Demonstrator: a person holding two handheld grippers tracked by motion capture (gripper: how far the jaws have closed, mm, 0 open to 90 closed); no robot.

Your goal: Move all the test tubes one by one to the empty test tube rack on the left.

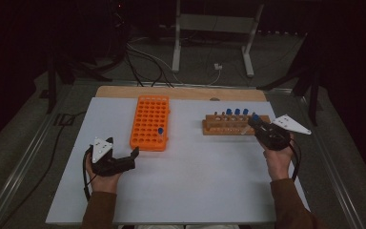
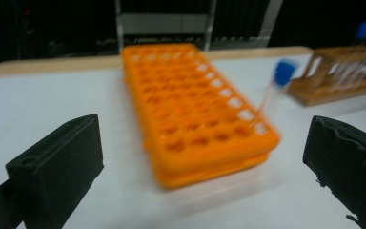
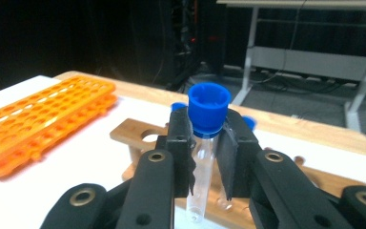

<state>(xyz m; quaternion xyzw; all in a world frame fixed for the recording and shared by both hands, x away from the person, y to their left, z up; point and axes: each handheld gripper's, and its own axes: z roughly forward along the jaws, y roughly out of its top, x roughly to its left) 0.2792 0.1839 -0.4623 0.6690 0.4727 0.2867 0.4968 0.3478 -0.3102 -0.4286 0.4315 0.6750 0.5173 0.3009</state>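
My right gripper (image 3: 205, 143) is shut on a clear test tube (image 3: 201, 176) with a blue cap (image 3: 208, 109), held upright over the wooden rack (image 3: 138, 136). From above, that gripper (image 1: 257, 123) sits at the right end of the wooden rack (image 1: 219, 128), which carries three blue-capped tubes (image 1: 237, 112). The orange rack (image 1: 150, 121) lies left of centre with one blue-capped tube (image 1: 160, 130) in its near right corner. My left gripper (image 1: 134, 156) rests open on the table just in front of it, its jaws wide either side of the orange rack (image 2: 195, 109) with the tube (image 2: 275, 88) standing in it.
The white tabletop (image 1: 195, 171) has bare room between the two racks and toward the front edge. A wooden strip (image 1: 181, 93) runs along the back edge. Beyond it stand a metal frame's legs (image 1: 176, 43) and floor cables (image 1: 147, 62).
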